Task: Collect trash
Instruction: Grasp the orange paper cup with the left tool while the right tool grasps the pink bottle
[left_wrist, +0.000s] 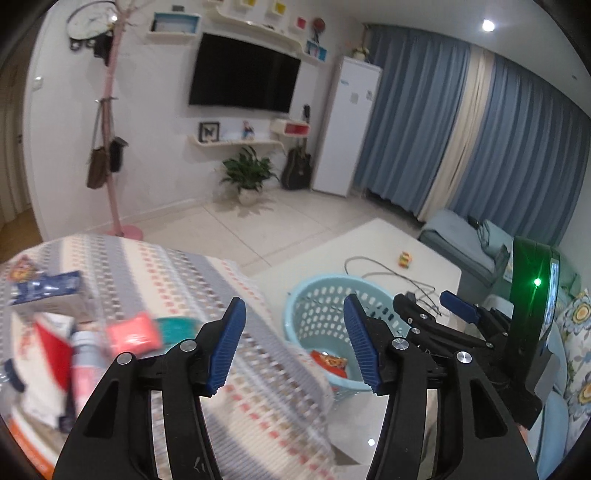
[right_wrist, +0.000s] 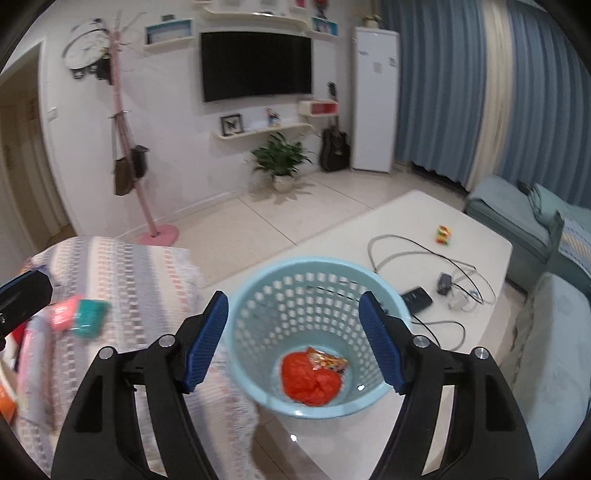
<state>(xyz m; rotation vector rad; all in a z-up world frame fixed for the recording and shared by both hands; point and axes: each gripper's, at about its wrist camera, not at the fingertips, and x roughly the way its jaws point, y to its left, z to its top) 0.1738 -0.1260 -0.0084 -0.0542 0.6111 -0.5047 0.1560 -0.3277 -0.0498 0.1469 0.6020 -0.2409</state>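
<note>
Partway through. Light blue basket (right_wrist: 310, 332) on white table (right_wrist: 424, 218) already holding red crumpled bag (right_wrist: 310, 382) and snack wrapper (right_wrist: 327, 360). Left to collect: pink packet (left_wrist: 133, 334), teal packet (left_wrist: 177, 328), cartons and bottle, all on patterned cloth (left_wrist: 147, 266). Right gripper (right_wrist: 295, 339) above basket, jaws apart, empty. Left gripper (left_wrist: 293, 345) likewise apart and empty, remaining trash off to its left.

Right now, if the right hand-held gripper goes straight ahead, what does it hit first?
Probably the light blue basket: it sits between the open right hand-held gripper fingers, red crumpled trash inside. Depth is uncertain.
</note>
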